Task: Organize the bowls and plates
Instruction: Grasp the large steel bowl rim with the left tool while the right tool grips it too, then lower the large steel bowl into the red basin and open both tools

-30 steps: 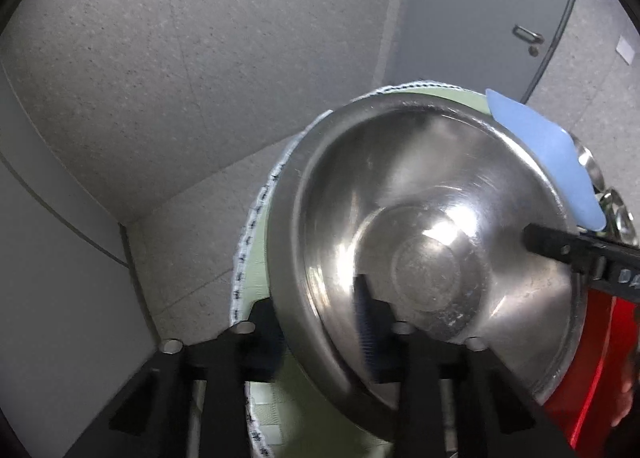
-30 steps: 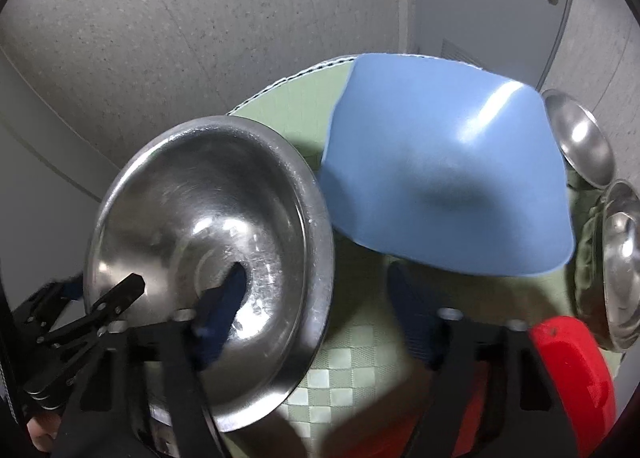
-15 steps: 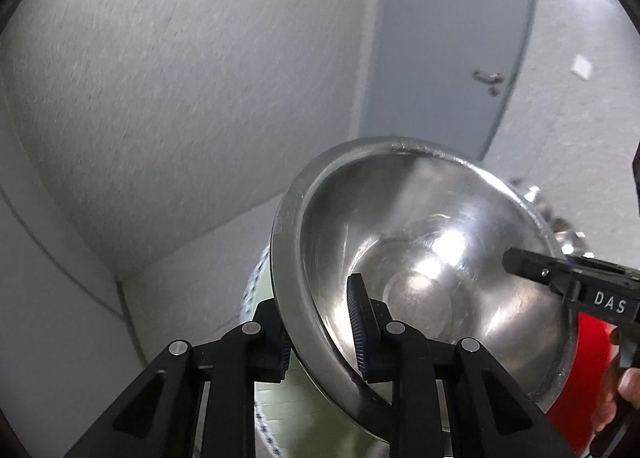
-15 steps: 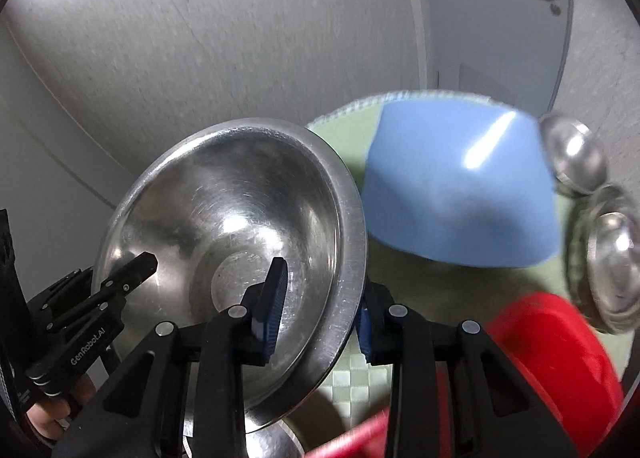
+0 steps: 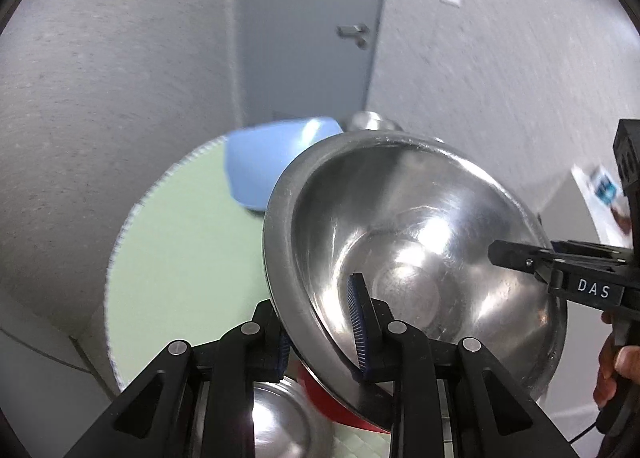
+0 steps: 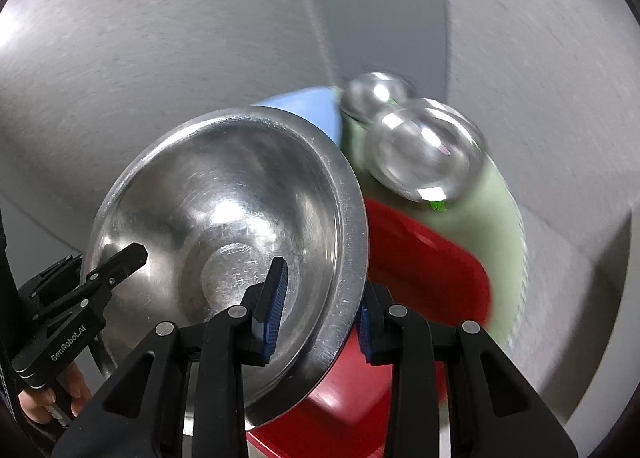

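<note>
A large steel bowl (image 5: 420, 242) is held in the air, tilted, by both grippers. My left gripper (image 5: 320, 334) is shut on its near left rim. My right gripper (image 6: 320, 310) is shut on its right rim; the bowl (image 6: 224, 217) fills that view's left. Each gripper's finger shows in the other's view, at the bowl's far rim. Below lie a red plate (image 6: 424, 258), a blue plate (image 5: 272, 157) and several smaller steel bowls (image 6: 420, 153) on a round green mat (image 5: 180, 242).
Another steel bowl (image 5: 280, 426) lies low, under my left gripper. The mat covers a round table by grey walls, with a grey door (image 5: 312, 29) behind. The person's hands show at the frame edges.
The big bowl has been lifted higher and carried, both views swinging right. The right gripper closed on its rim about half a second ago. The red plate and small bowls are now blurred below.
</note>
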`<action>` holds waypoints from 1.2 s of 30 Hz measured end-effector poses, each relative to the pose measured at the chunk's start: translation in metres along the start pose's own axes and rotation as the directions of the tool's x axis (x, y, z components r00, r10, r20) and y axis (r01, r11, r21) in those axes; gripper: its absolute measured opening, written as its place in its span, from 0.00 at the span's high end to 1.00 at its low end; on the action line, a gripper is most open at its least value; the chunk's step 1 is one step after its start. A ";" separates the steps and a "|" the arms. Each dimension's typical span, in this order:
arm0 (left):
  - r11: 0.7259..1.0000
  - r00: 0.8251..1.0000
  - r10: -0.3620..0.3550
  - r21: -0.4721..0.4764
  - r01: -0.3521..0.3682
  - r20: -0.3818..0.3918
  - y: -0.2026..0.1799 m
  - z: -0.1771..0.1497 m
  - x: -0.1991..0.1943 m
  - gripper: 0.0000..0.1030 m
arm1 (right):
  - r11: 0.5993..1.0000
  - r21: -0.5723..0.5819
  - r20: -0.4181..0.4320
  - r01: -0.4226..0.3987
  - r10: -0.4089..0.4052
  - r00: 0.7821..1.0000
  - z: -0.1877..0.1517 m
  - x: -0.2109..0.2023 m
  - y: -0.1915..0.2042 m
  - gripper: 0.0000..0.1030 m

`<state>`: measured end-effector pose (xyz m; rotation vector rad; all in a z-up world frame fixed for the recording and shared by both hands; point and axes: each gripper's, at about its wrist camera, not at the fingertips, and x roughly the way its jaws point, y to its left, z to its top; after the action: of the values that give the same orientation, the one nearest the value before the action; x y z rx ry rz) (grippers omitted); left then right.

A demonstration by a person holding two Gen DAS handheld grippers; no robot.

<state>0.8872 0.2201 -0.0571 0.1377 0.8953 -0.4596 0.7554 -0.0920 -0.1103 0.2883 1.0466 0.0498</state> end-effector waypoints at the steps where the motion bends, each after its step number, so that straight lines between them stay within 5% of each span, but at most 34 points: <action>1: 1.000 1.000 -0.002 0.015 0.002 -0.014 -0.001 -0.003 0.009 0.78 | 1.000 0.014 -0.014 0.015 -0.015 1.000 -0.005 0.002 -0.009 0.69; 14: 0.996 0.992 0.007 0.088 0.004 -0.123 -0.087 0.009 0.064 0.75 | 0.996 0.026 -0.104 0.086 -0.083 0.991 -0.034 0.027 -0.032 0.68; 20: 0.996 0.990 -0.031 0.083 0.043 -0.140 -0.088 0.002 0.060 0.60 | 0.994 0.018 -0.112 0.103 -0.101 0.989 -0.035 0.034 -0.032 0.67; 28: 0.992 0.982 -0.114 0.040 0.121 -0.152 -0.087 0.003 0.056 0.33 | 0.998 0.056 -0.111 0.038 -0.031 0.993 -0.034 0.024 -0.032 0.50; 31: 0.991 0.983 -0.120 0.034 0.126 -0.142 -0.083 0.003 0.048 0.28 | 0.997 0.068 -0.100 0.033 -0.026 0.995 -0.035 0.015 -0.033 0.37; 36: 0.995 0.993 -0.090 0.026 0.093 -0.082 -0.071 0.012 0.027 0.17 | 0.997 0.064 -0.062 0.035 -0.031 0.998 -0.027 -0.007 -0.035 0.35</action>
<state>0.8792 0.1440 -0.0658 0.1436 0.9768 -0.5562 0.7249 -0.1212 -0.1264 0.3306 1.1148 -0.0052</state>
